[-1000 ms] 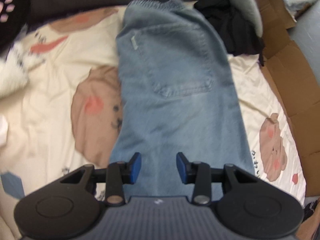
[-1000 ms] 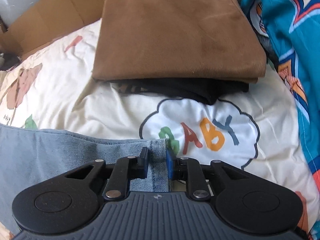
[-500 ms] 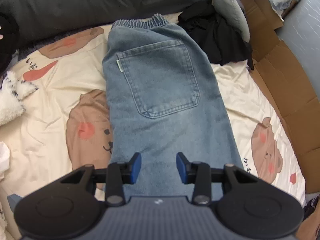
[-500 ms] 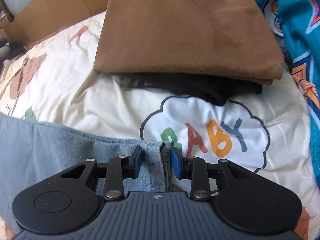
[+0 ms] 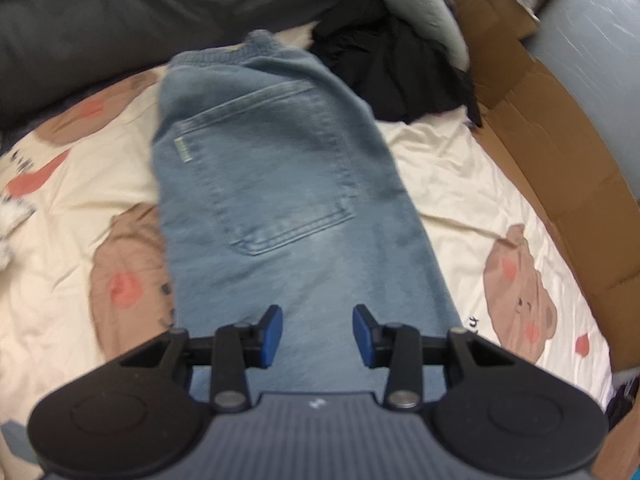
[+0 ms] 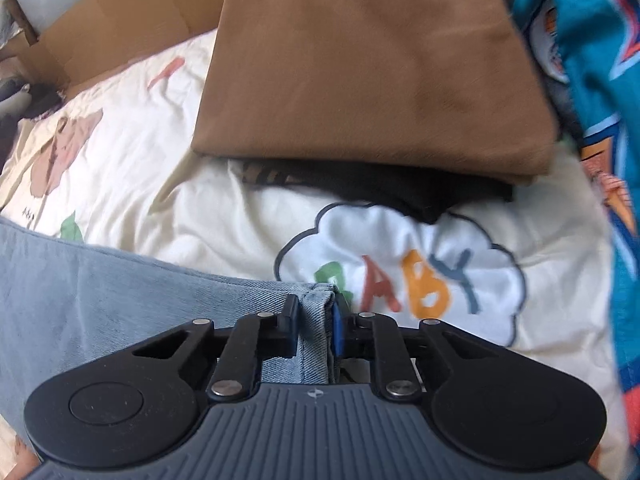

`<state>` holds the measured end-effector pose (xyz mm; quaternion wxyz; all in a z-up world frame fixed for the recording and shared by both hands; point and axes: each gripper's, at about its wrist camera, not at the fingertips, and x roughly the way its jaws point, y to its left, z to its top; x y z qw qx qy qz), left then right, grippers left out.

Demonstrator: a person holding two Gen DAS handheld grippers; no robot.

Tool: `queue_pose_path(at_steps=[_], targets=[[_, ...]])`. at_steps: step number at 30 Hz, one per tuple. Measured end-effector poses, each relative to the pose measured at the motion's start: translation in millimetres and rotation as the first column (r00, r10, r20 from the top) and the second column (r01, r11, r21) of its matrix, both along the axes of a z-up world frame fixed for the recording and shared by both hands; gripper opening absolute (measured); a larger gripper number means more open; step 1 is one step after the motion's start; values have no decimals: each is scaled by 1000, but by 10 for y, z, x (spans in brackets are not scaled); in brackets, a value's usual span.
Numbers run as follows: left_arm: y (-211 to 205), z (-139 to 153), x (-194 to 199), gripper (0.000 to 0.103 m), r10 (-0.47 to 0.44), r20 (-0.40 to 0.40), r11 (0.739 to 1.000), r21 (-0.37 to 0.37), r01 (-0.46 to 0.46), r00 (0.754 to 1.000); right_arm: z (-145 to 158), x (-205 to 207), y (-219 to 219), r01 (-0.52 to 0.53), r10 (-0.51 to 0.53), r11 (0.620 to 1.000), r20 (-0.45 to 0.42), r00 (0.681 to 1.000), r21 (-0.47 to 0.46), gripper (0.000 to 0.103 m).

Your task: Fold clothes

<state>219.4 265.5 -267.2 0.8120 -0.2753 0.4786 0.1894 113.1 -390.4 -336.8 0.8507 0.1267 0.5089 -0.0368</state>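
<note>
A cream bedsheet [image 5: 448,184] printed with bears fills my left view, and on it the jeans [image 5: 280,184] lie lengthwise, pocket up, waistband at the far end. My left gripper [image 5: 317,336] hovers over the leg with its pads apart, empty, as it was half a second ago. In the right view (folded brown garment [image 6: 372,68] beyond), my right gripper [image 6: 314,330], apart a moment ago, has clamped the jeans' hem corner; I judge the fold ready to be lifted.
</note>
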Motion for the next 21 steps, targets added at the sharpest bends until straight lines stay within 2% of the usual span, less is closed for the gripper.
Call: queue_pose_path(at_steps=[3, 7, 10, 13, 17, 21], targets=[[-82, -47, 184, 41, -48, 5, 999, 16, 48, 999, 77, -54, -23, 41, -41, 999, 18, 999, 9, 14], [-134, -172, 485, 41, -86, 4, 996, 35, 86, 996, -41, -29, -35, 130, -130, 991, -12, 991, 24, 13], [-100, -288, 740, 41, -94, -1, 994, 46, 94, 996, -136, 21, 44, 129, -129, 992, -25, 991, -17, 14], [-25, -384, 1004, 41, -108, -7, 991, 78, 108, 994, -165, 43, 33, 120, -121, 993, -25, 992, -19, 14], [164, -443, 1279, 41, -109, 4, 977, 185, 107, 994, -181, 45, 16, 124, -124, 992, -27, 992, -7, 14], [317, -445, 1499, 41, -155, -12, 931, 333, 150, 988, -170, 54, 7, 159, -159, 987, -28, 987, 6, 17]])
